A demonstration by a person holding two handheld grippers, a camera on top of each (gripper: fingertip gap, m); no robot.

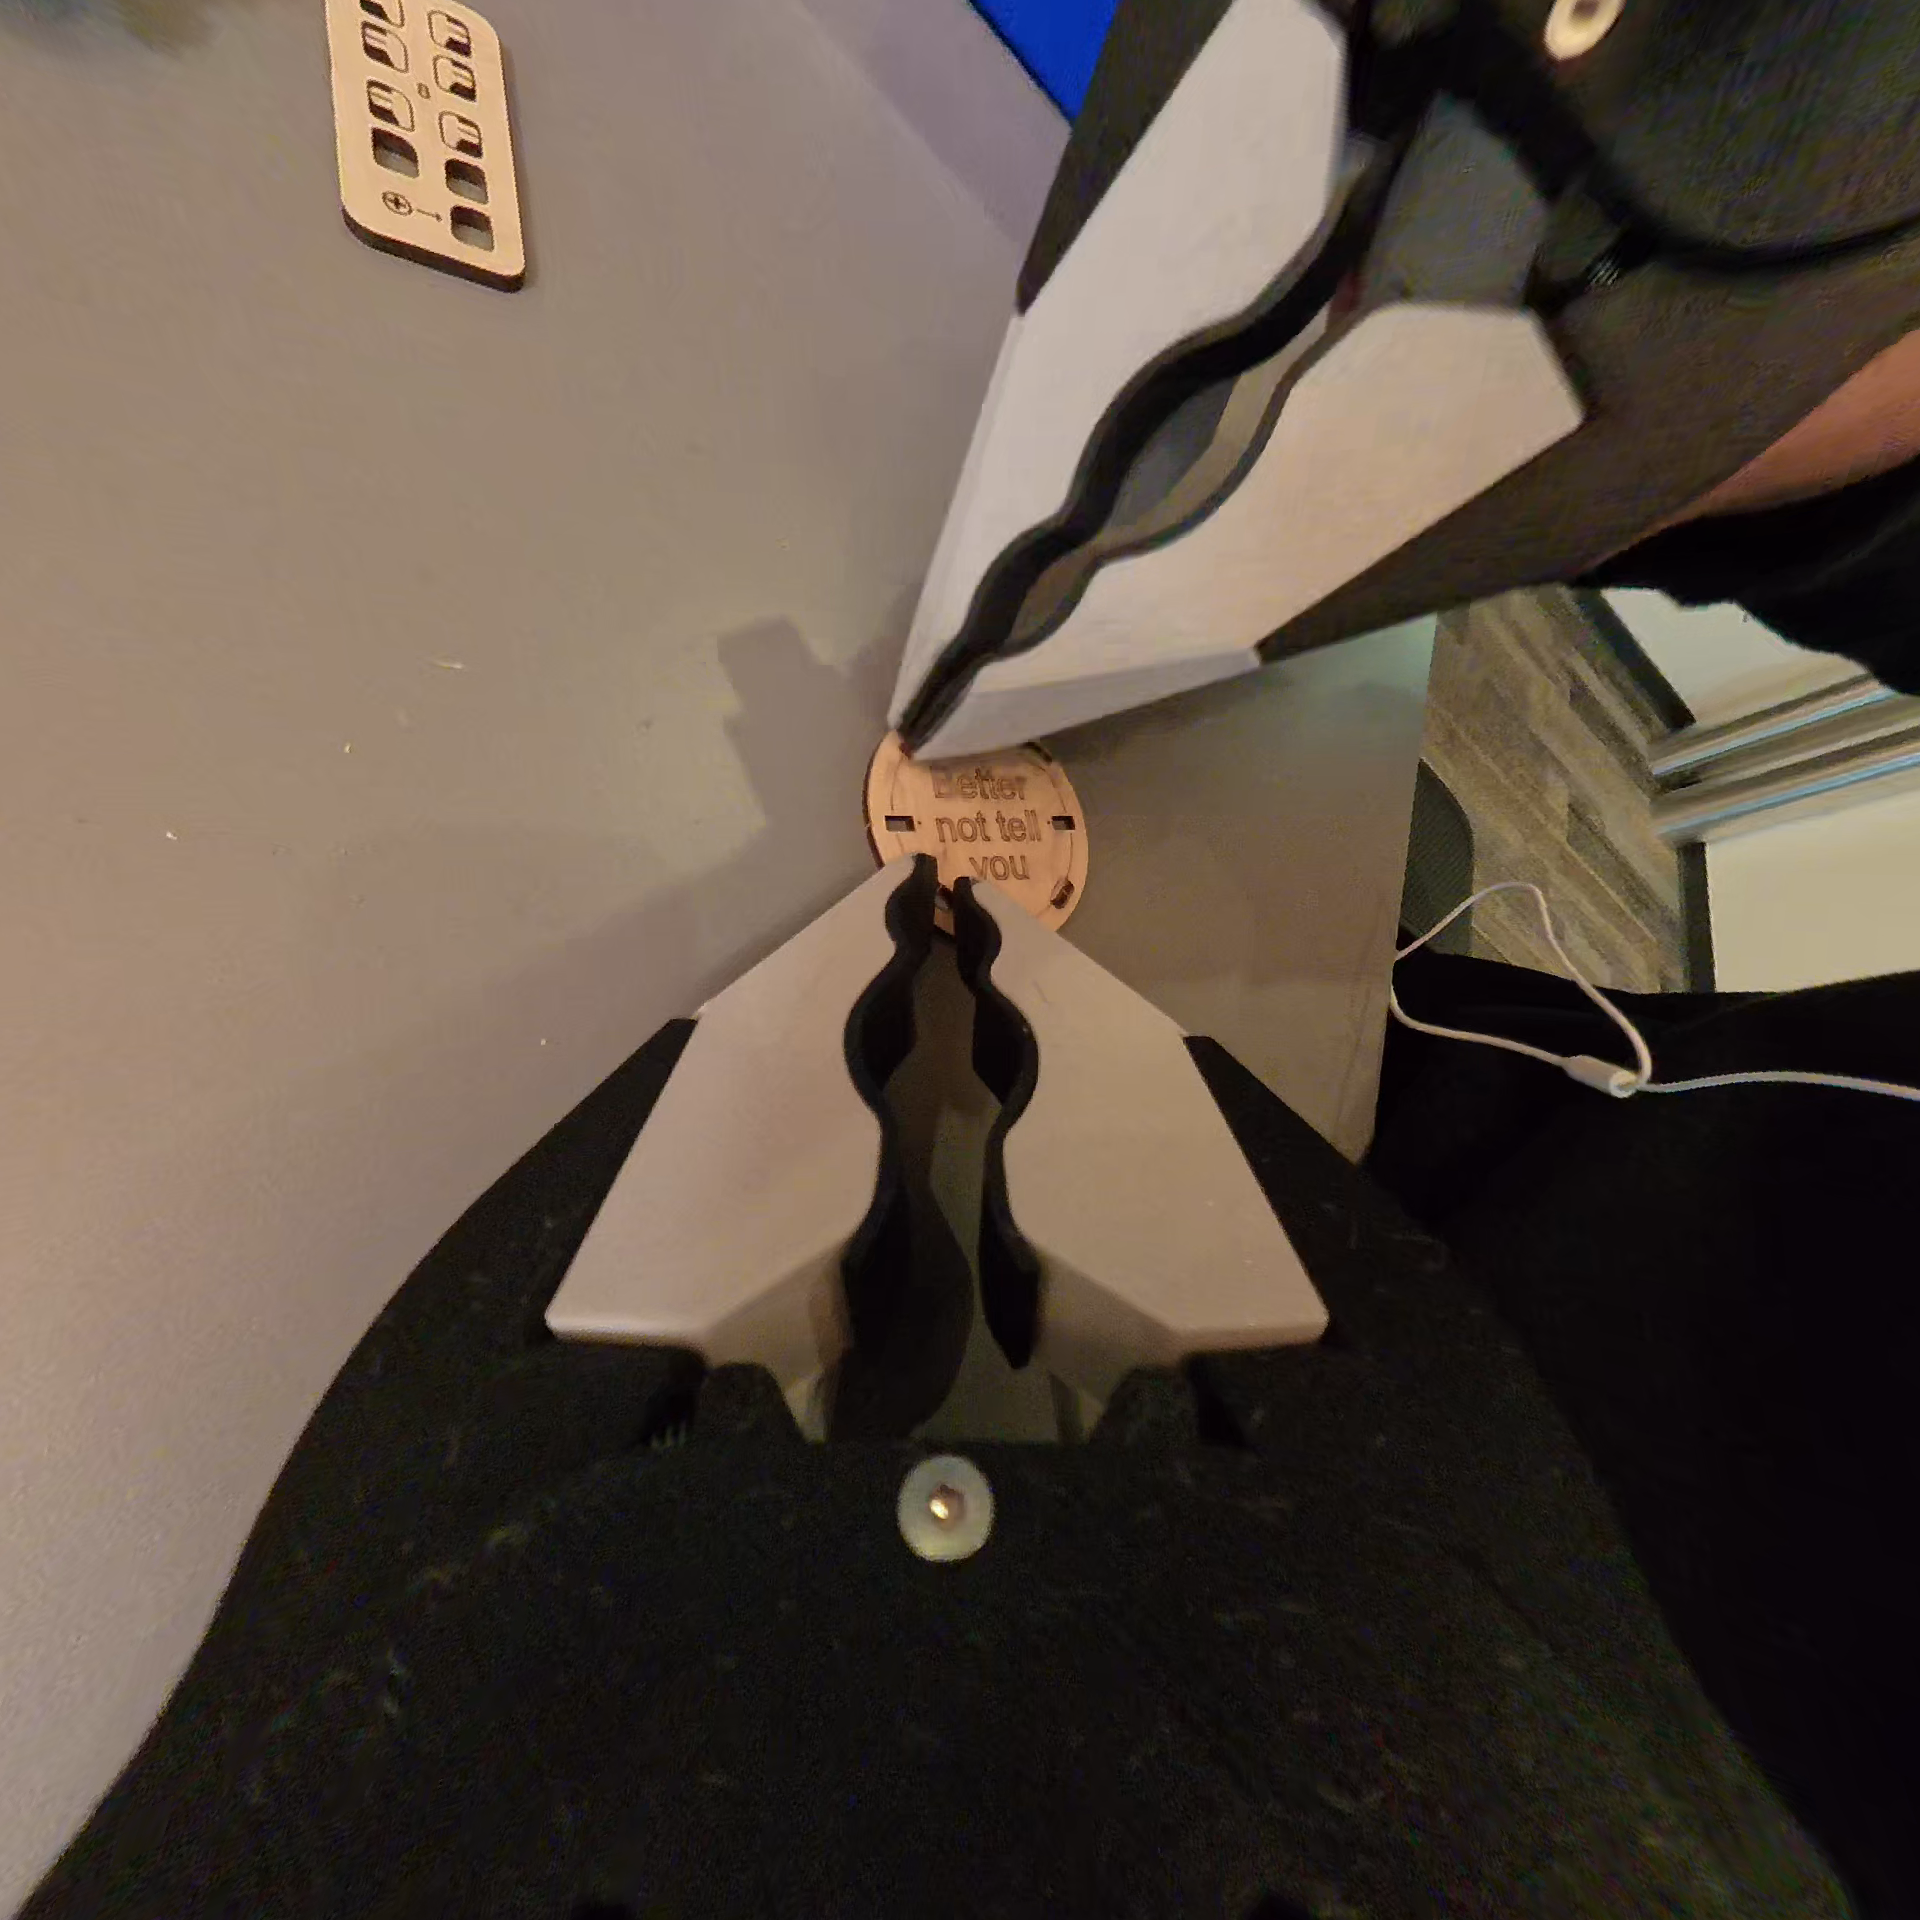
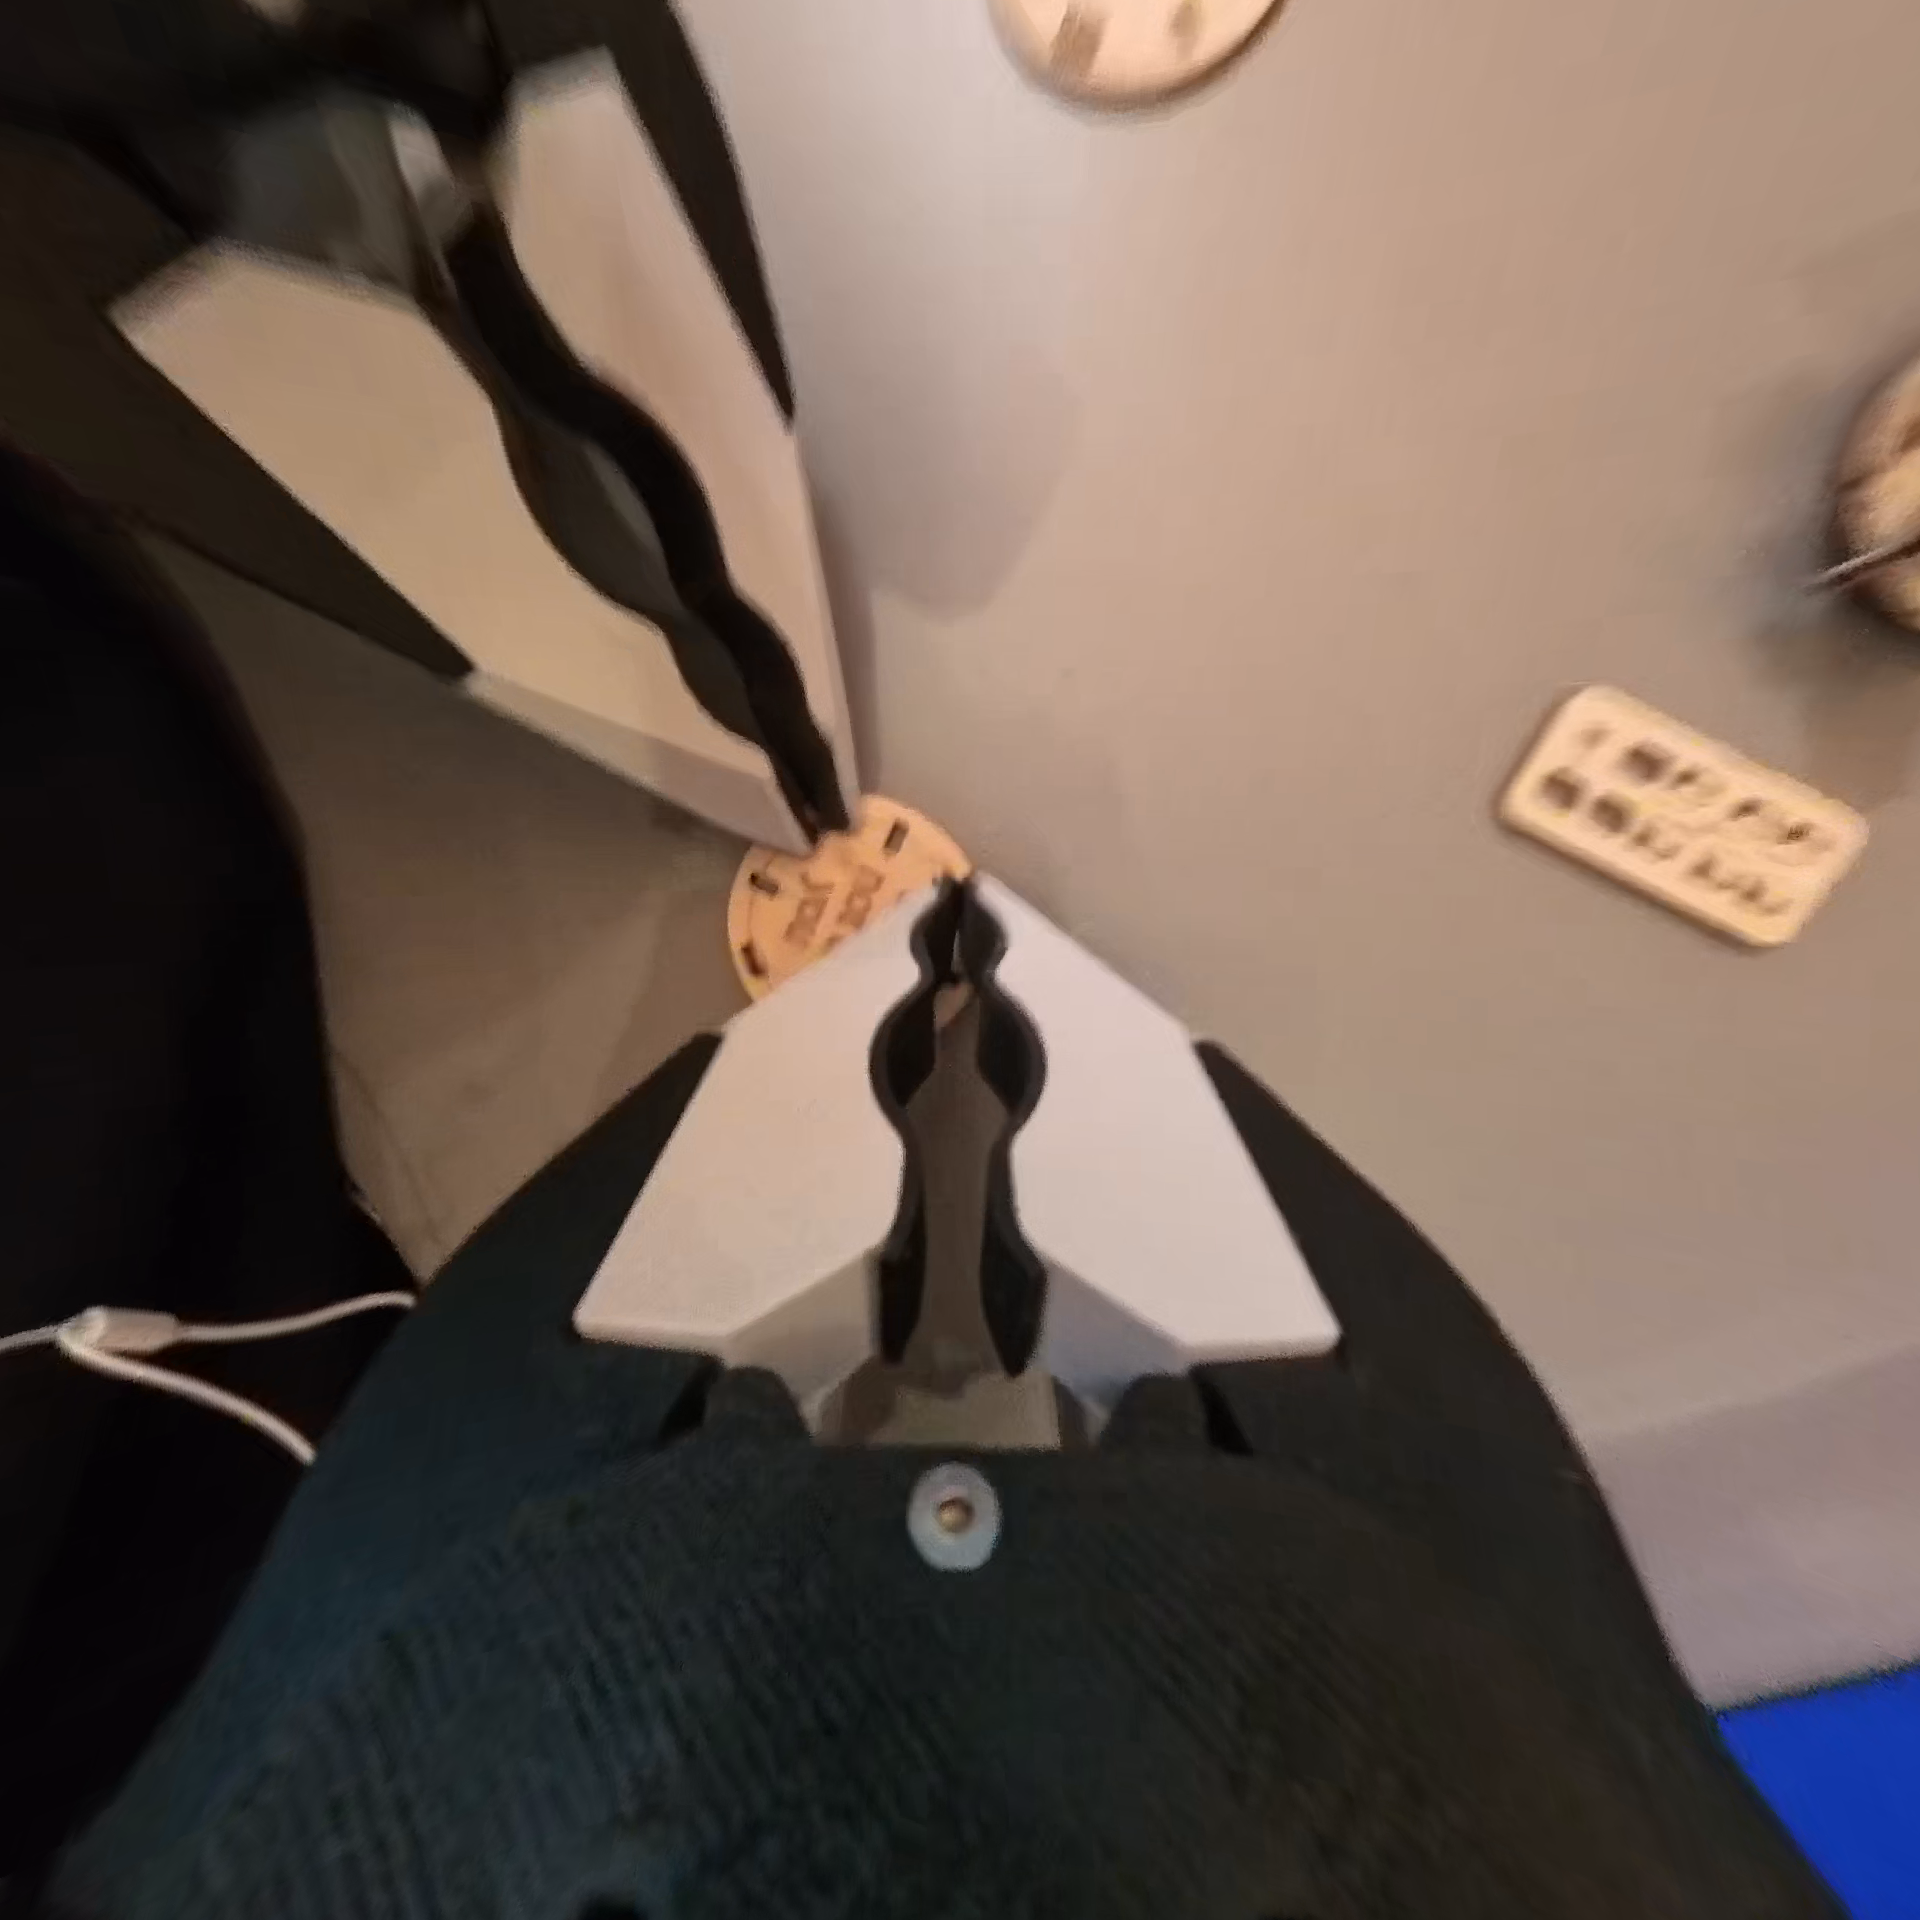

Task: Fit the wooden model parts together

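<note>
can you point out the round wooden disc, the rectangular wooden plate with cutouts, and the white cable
round wooden disc [image 1: 982, 826]: left wrist view, on its engraved middle.
rectangular wooden plate [image 1: 428, 135]: left wrist view, on the strip between its two columns of cutouts.
white cable [image 1: 1605, 1075]: left wrist view, on its connector end over the black cloth.

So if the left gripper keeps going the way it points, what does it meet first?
The wooden disc: the left gripper has its nearly closed tips at the disc's near edge already. Beyond that, the right gripper sits at the far edge. Contact is hard to judge.

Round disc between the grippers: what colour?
Pale tan wood, with dark engraving: disc, clearest in the left wrist view.
</note>
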